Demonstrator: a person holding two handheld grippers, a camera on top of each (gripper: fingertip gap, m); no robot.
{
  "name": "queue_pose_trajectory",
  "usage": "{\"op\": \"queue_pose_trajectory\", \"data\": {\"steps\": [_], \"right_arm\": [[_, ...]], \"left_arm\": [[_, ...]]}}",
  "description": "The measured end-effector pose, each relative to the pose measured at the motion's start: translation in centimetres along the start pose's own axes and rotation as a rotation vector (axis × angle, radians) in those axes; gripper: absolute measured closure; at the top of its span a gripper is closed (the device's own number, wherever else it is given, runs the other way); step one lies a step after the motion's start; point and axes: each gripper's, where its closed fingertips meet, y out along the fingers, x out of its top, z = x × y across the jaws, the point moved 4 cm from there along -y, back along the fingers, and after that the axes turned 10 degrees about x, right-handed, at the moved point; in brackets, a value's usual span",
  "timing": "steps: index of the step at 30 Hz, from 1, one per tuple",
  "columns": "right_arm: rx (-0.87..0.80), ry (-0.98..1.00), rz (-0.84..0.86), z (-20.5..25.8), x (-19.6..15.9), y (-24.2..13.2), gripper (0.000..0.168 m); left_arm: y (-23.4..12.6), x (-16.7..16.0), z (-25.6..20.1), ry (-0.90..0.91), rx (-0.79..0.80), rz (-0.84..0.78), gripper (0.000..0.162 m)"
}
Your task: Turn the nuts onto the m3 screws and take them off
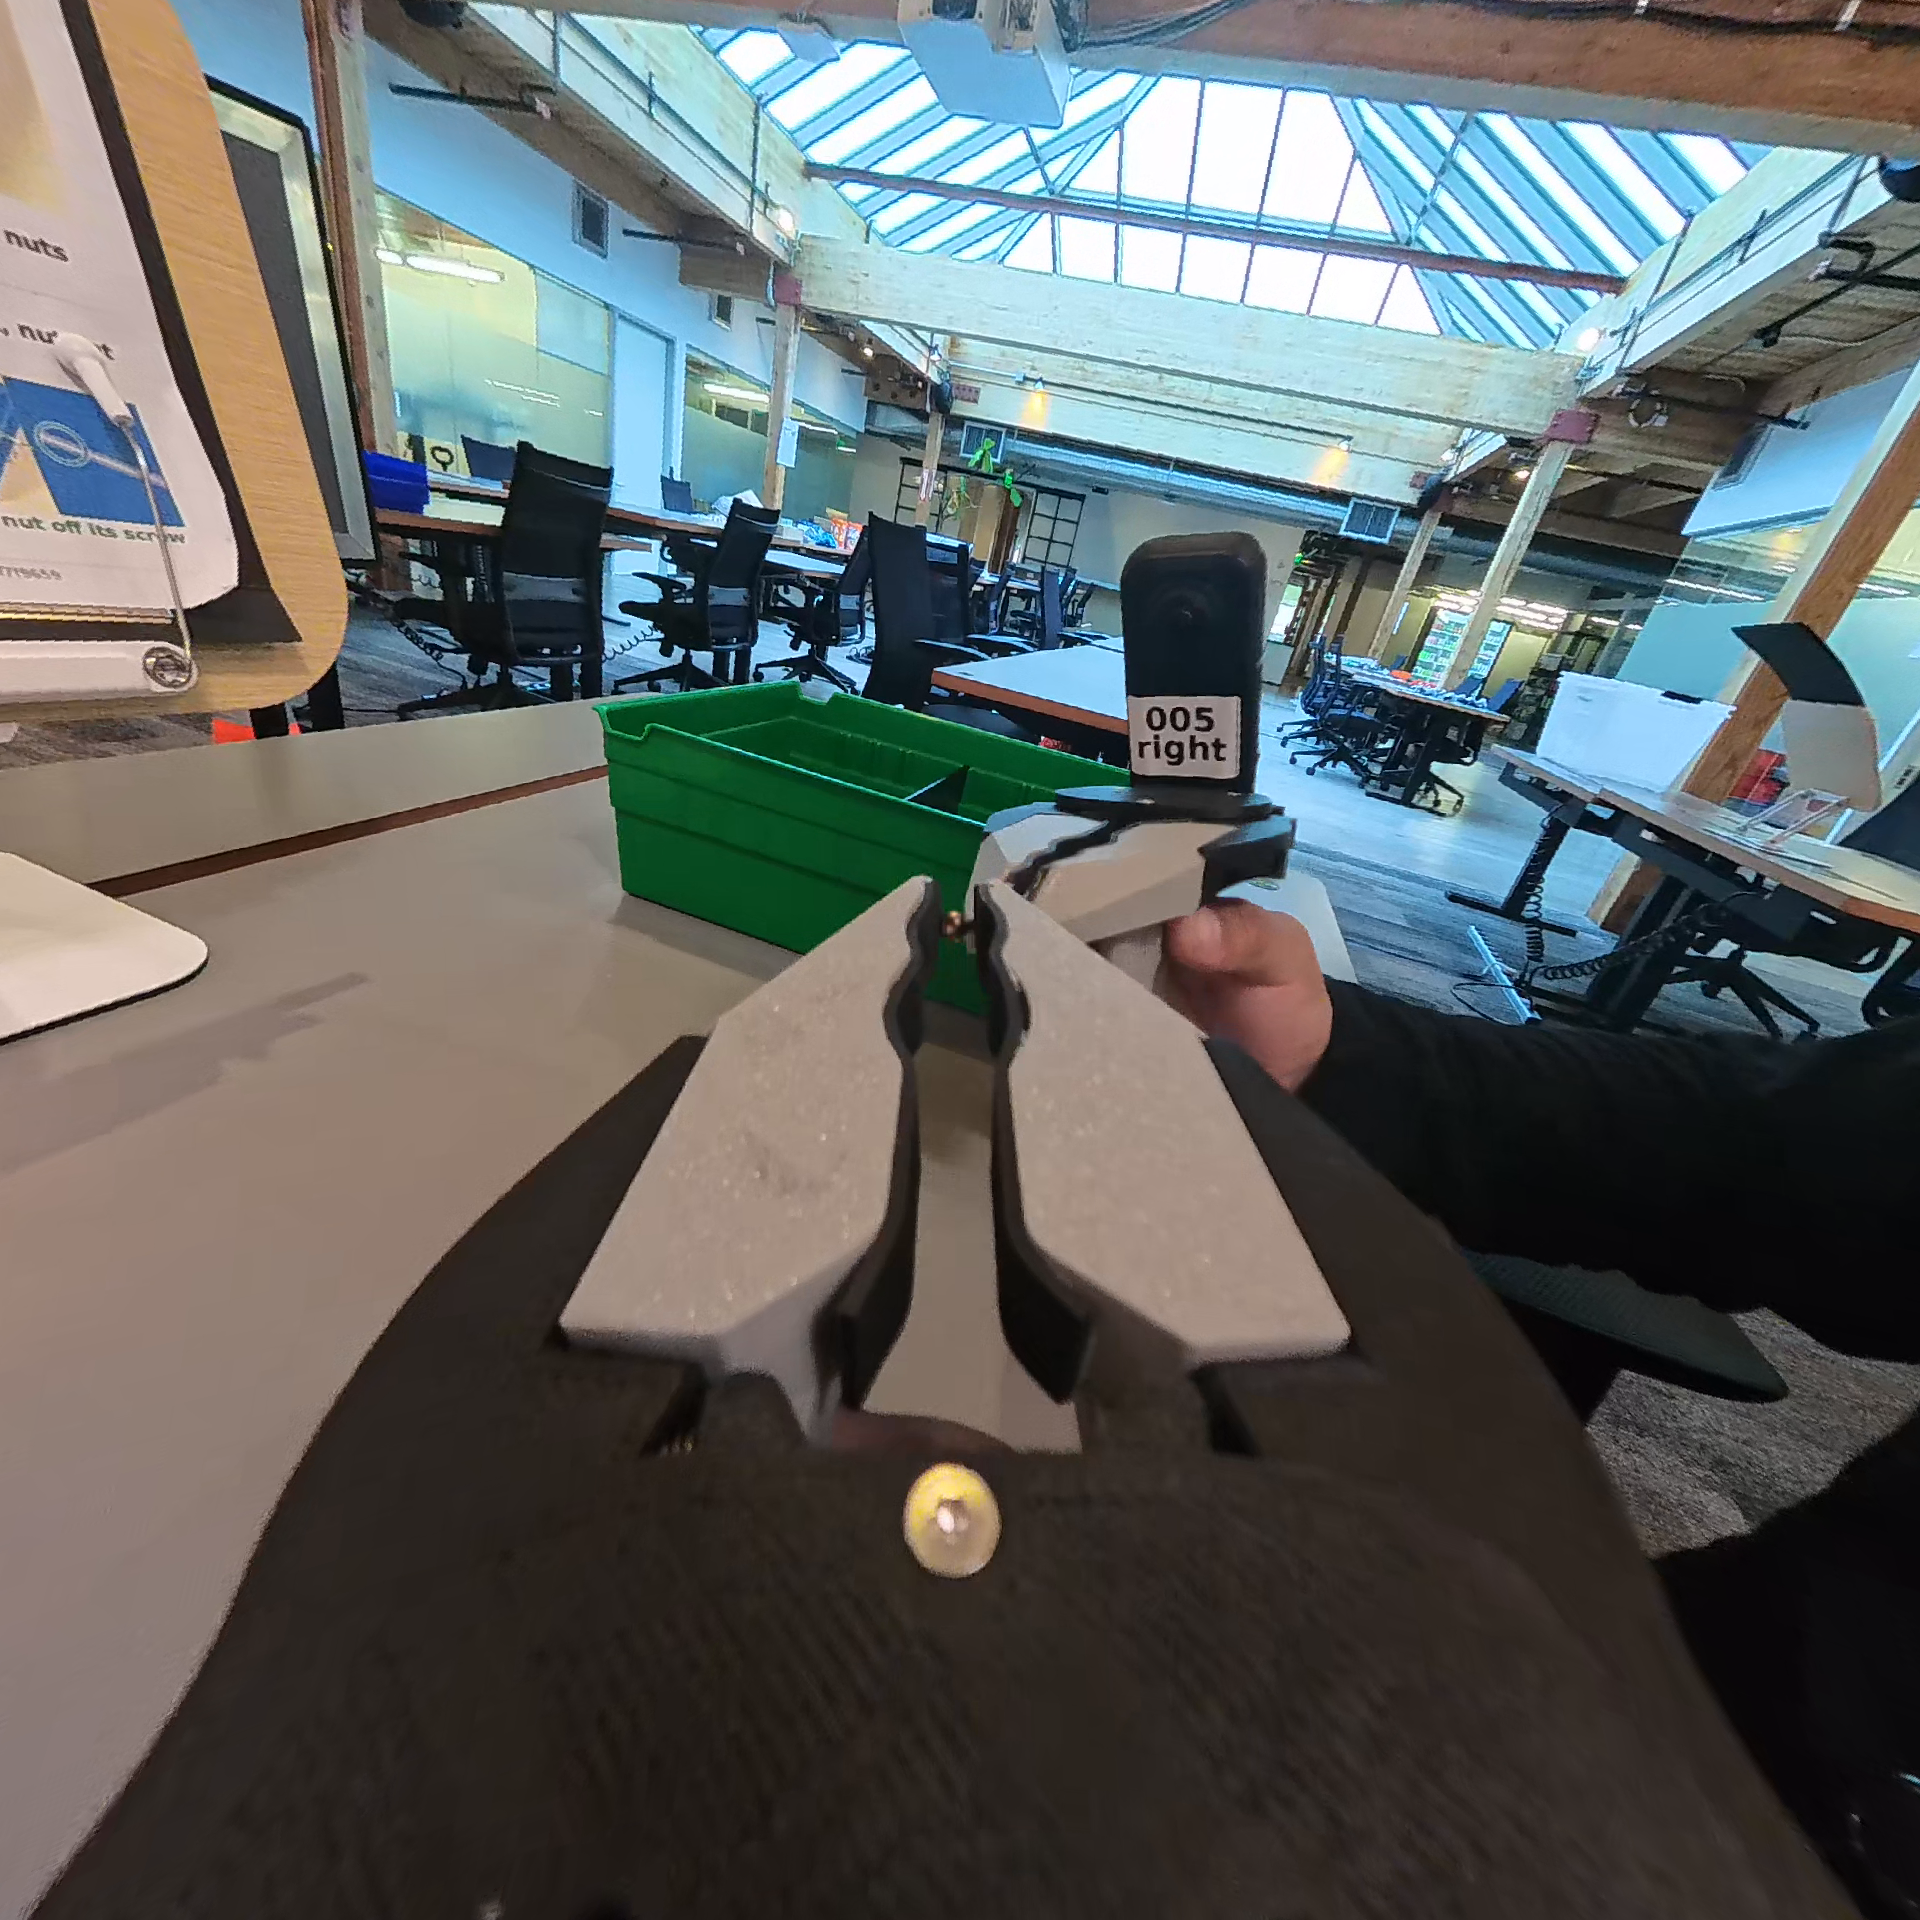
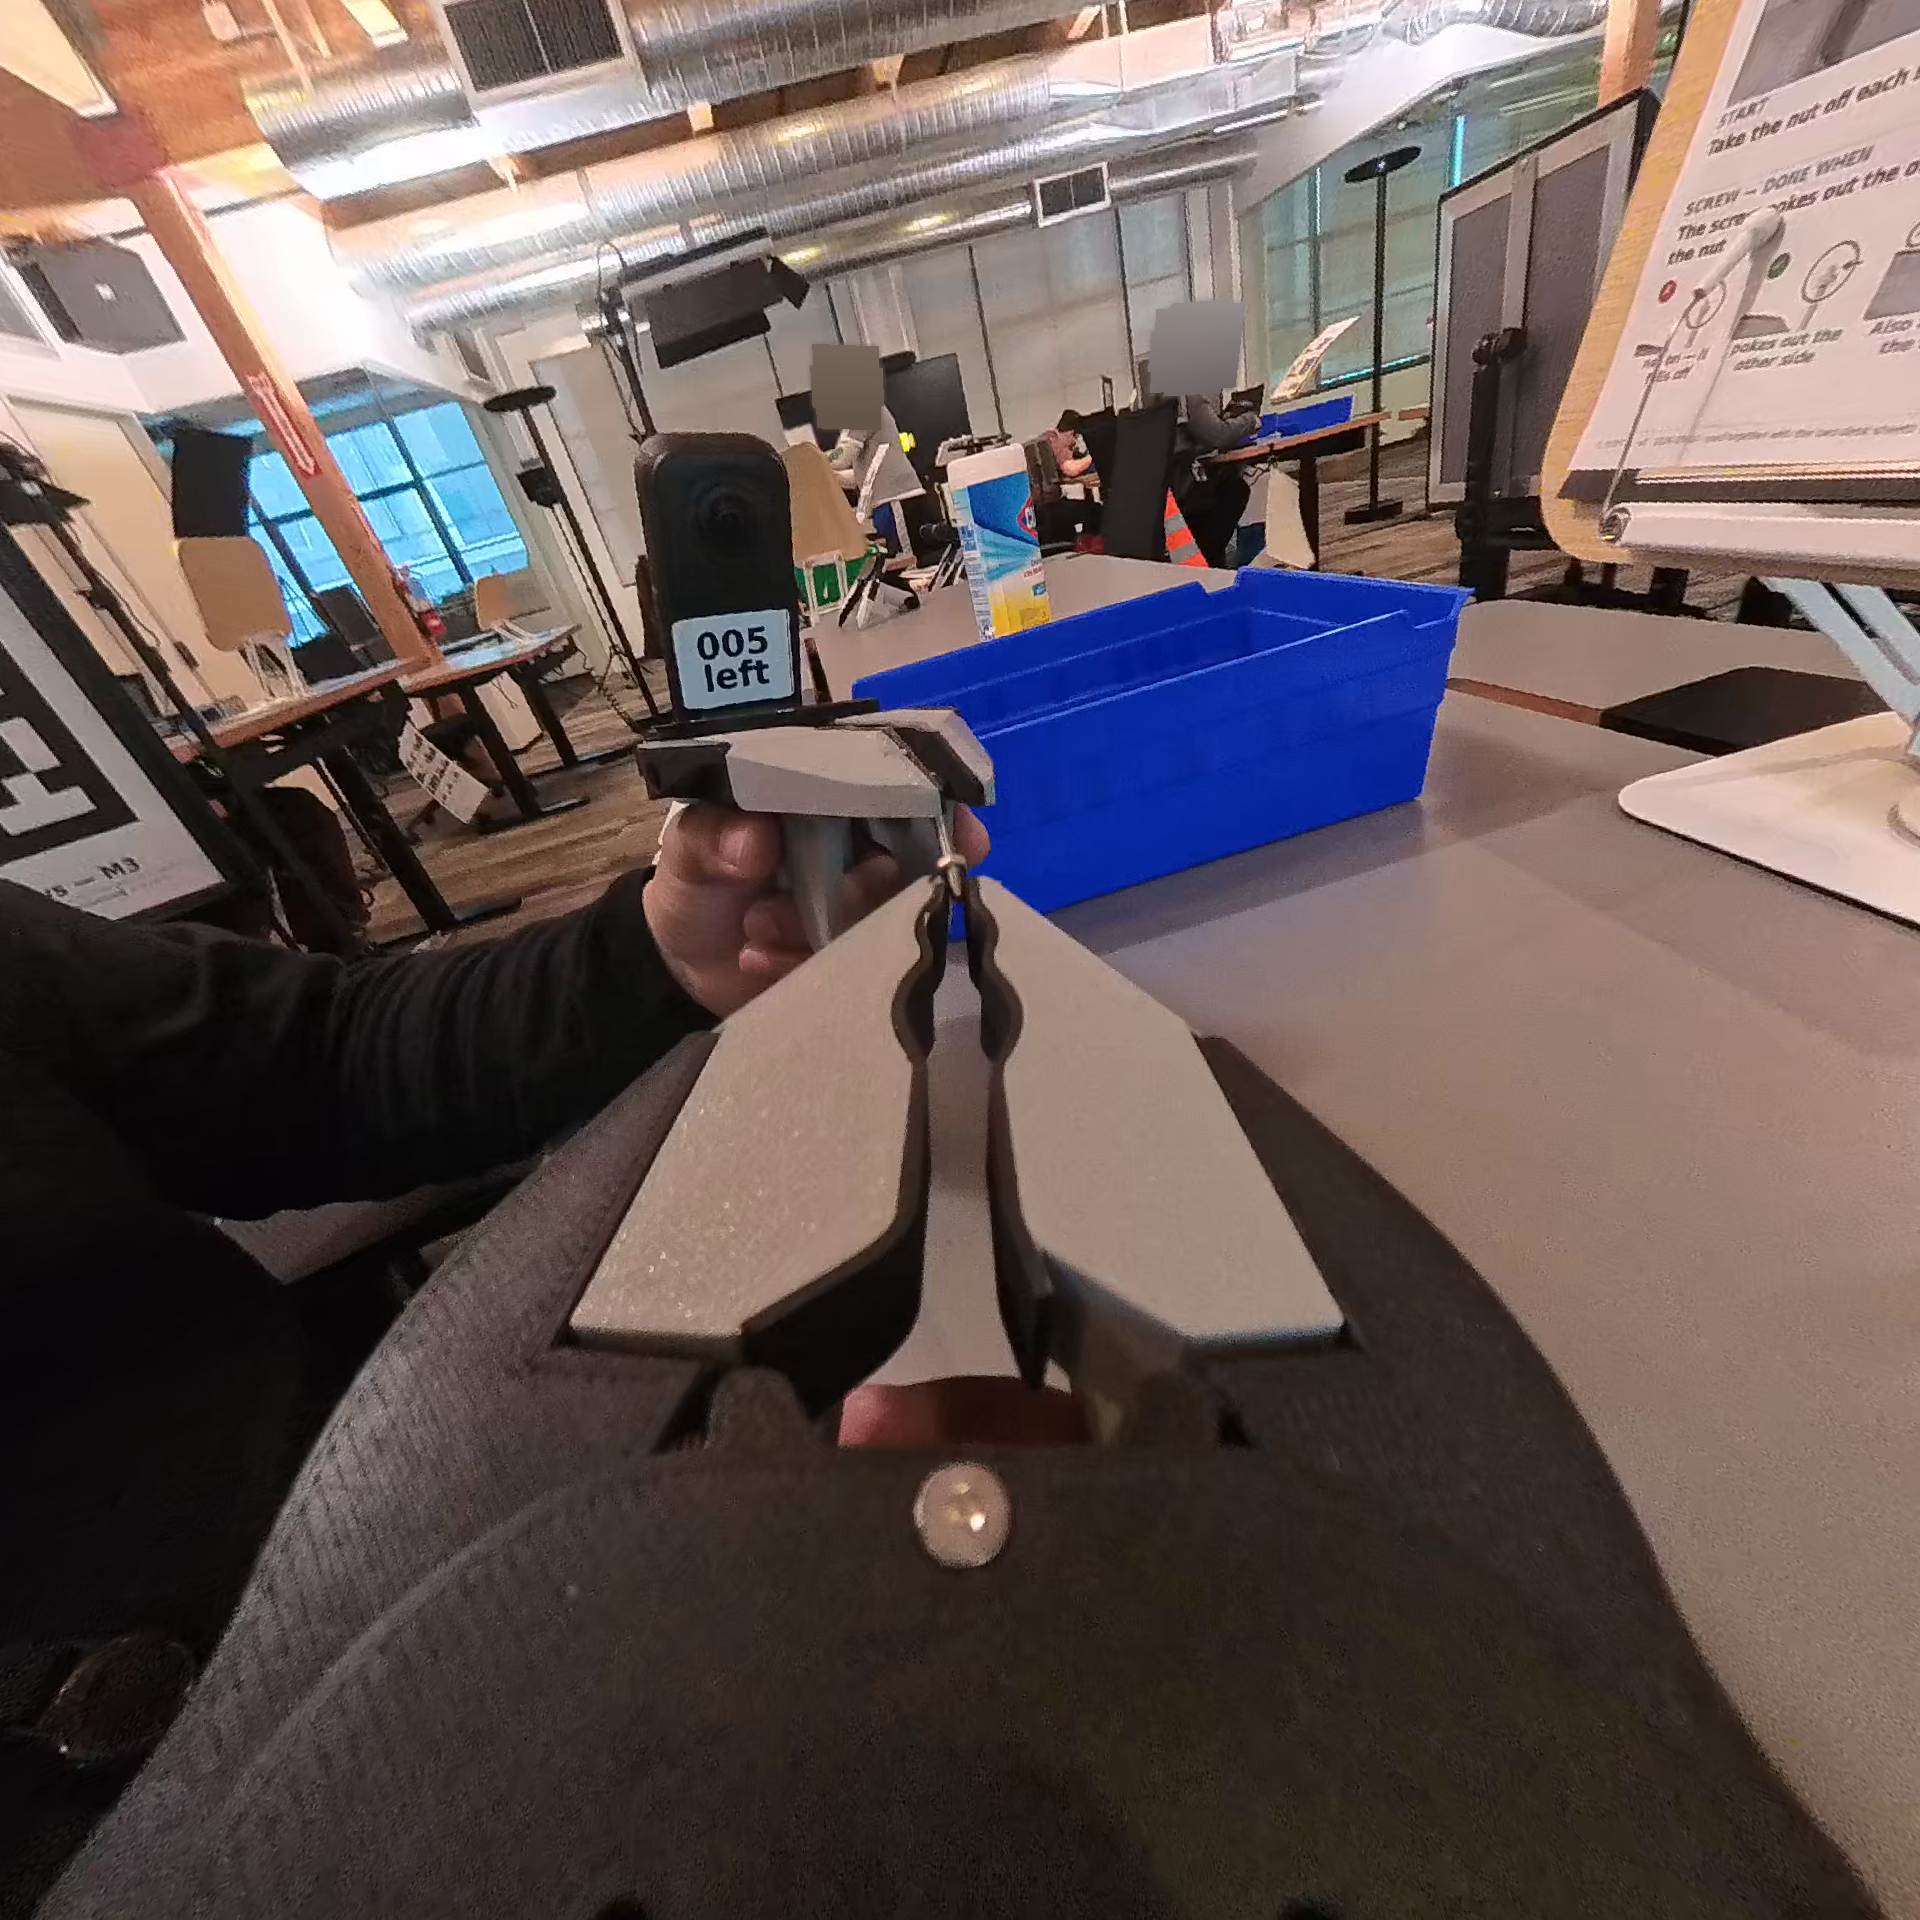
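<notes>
Right between our two tools sits the small brass-coloured nut on its thin metal m3 screw (image 2: 948, 871), raised above the grey bench (image 2: 1558, 1039). In the right wrist view, our right tool (image 2: 954, 902) has its grey fingers drawn together on the lower end of that screw, with the nut just at their tips. At twelve o'clock from them, the left tool (image 2: 940, 821) grips the screw's upper end; a hand (image 2: 727, 904) in a black sleeve holds it. In the left wrist view, our left tool (image 1: 951, 920) is nearly closed, with the brass piece (image 1: 953, 922) between its tips. A green plastic bin (image 1: 790, 821) stands at eleven o'clock there; a blue plastic bin (image 2: 1195, 748) at one o'clock in the right view.
</notes>
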Motion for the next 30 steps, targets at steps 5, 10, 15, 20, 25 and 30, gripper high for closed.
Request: {"op": "queue_pose_trajectory", "data": {"steps": [5,10,15,20,25,30], "right_arm": [[0.010,0.011,-0.010,0.0,0.1,-0.1,0.168],[0.020,0.029,-0.028,0.0,0.3,-0.3,0.168],[0.037,0.040,-0.038,0.1,0.3,-0.4,0.168],[0.075,0.037,-0.047,0.6,0.6,-0.5,0.168],[0.085,0.029,-0.038,0.8,0.5,-0.4,0.168],[0.088,0.030,-0.033,0.9,0.5,-0.3,0.168]], "left_arm": [[0.0,-0.1,0.1,-0.011,0.000,0.007,0.158],[0.0,-0.2,0.1,-0.045,-0.021,0.019,0.153],[-0.2,-0.2,-0.1,-0.126,-0.086,0.026,0.150],[-0.4,-0.5,-0.7,-0.108,-0.135,0.061,0.152],[-0.3,-0.8,-0.9,-0.102,-0.144,0.076,0.154],[-0.4,-0.8,-1.0,-0.071,-0.147,0.075,0.160]]}}
